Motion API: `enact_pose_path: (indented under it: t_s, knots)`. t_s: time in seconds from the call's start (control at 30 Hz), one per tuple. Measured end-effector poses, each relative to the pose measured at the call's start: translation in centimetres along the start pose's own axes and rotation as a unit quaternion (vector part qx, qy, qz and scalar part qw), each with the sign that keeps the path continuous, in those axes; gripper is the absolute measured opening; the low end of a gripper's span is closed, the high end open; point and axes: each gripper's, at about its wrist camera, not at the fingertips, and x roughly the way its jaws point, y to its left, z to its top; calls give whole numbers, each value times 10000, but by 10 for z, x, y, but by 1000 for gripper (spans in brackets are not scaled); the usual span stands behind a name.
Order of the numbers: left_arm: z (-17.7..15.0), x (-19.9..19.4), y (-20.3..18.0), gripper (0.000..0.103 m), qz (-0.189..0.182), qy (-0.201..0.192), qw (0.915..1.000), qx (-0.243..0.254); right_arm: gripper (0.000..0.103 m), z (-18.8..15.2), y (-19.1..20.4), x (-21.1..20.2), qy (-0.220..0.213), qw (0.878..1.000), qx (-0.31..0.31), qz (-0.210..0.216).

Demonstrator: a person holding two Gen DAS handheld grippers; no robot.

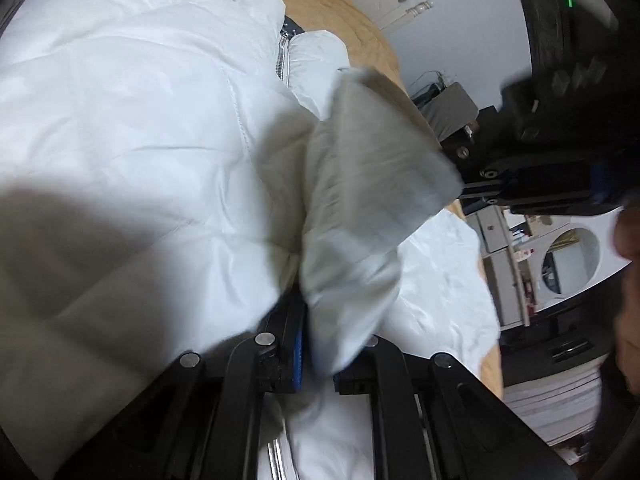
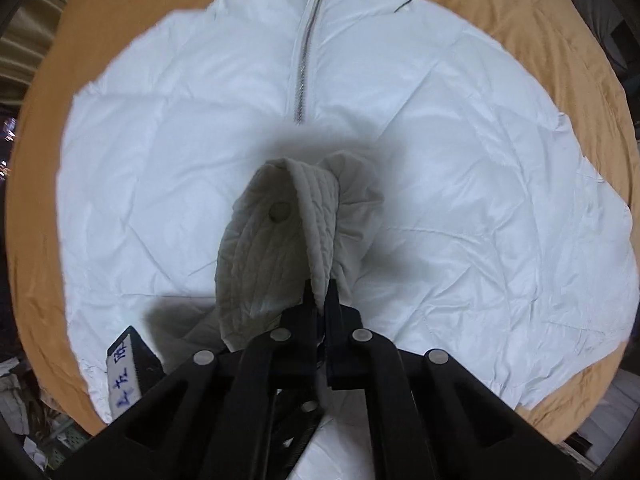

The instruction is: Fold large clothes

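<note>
White, puffy fabric is filling both views: one large padded jacket (image 2: pixel 400 184) is lying face up on one table with a tan wooden top (image 2: pixel 520 32), its single metal zipper (image 2: pixel 304 60) running straight ahead of the right gripper (image 2: pixel 319 288). This gripper is pointing down at the jacket body, and its jaws are pinching a ribbed grey-white cuff (image 2: pixel 288 216) with one round snap button (image 2: pixel 280 211) on it. The cuff is hanging from the jaws just above the chest. I judge that the sleeve is being carried over the body so that it lies inside the fold.

The left gripper (image 1: pixel 316 344) is also clamping cloth: a fold of the same white garment is rising from between its nearly closed jaws, and the jacket body is spreading to its left and ahead. From this camera the right gripper is showing to the upper right, at the far end of the lifted sleeve. So two grippers are holding one garment together.
</note>
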Motion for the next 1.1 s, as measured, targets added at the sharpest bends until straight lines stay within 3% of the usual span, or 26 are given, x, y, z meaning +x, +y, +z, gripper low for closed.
enact_pose_path:
  t_s: [0.07,0.17,0.2,0.3,0.37,0.4,0.47,0.53,0.57,0.63,0.7,0.73,0.83,0.9,0.97,1.07,1.1]
  knots:
    - [-4,-33,2,13,-381,-119,9992,-74,4,-1,-33,-13,-100,9991,303,266]
    - [-6,-95,4,11,-413,-614,9972,-53,4,-4,-81,-18,-268,9971,615,371]
    - [-3,-109,4,11,-179,-774,9968,96,4,-6,-93,-15,-295,9963,712,372]
    - [16,-131,21,11,1269,-1165,9847,260,4,-16,-130,12,-74,9893,1116,940]
    - [28,-120,47,10,2083,-1001,9727,216,14,-23,-151,38,76,9825,1411,1216]
    - [31,-111,66,9,2299,-825,9697,47,18,-31,-156,43,101,9808,1501,1238]
    - [30,-105,90,9,1890,-858,9780,-212,22,-45,-172,48,-22,9710,1719,1660]
    - [29,-107,96,10,1634,-1015,9805,-406,27,-58,-191,41,-148,9594,2069,1913]
    - [30,-106,98,10,1580,-1025,9809,-480,27,-67,-199,31,-286,9585,2258,1718]
    - [29,-104,99,10,1587,-1059,9804,-491,30,-84,-200,-6,-986,9633,2363,799]
    - [28,-101,97,10,1697,-1092,9787,-384,30,-93,-173,-40,-1694,9680,1851,-23]
    - [26,-98,93,10,1795,-1100,9771,-296,30,-95,-150,-50,-1912,9711,1422,-136]
    - [21,-94,79,10,2149,-1105,9704,10,38,-95,-86,-59,-2347,9704,530,210]
    - [16,-95,75,10,2416,-1089,9639,255,47,-93,-55,-46,-2475,9687,178,102]
    - [11,-93,69,10,2693,-1056,9557,553,49,-83,-33,-13,-2264,9736,-60,-265]
    - [9,-86,62,10,2865,-1006,9491,839,50,-88,-43,47,-1684,9814,-263,-879]
    - [9,-84,59,10,2882,-965,9487,875,55,-92,-45,53,-1723,9792,-366,-1004]
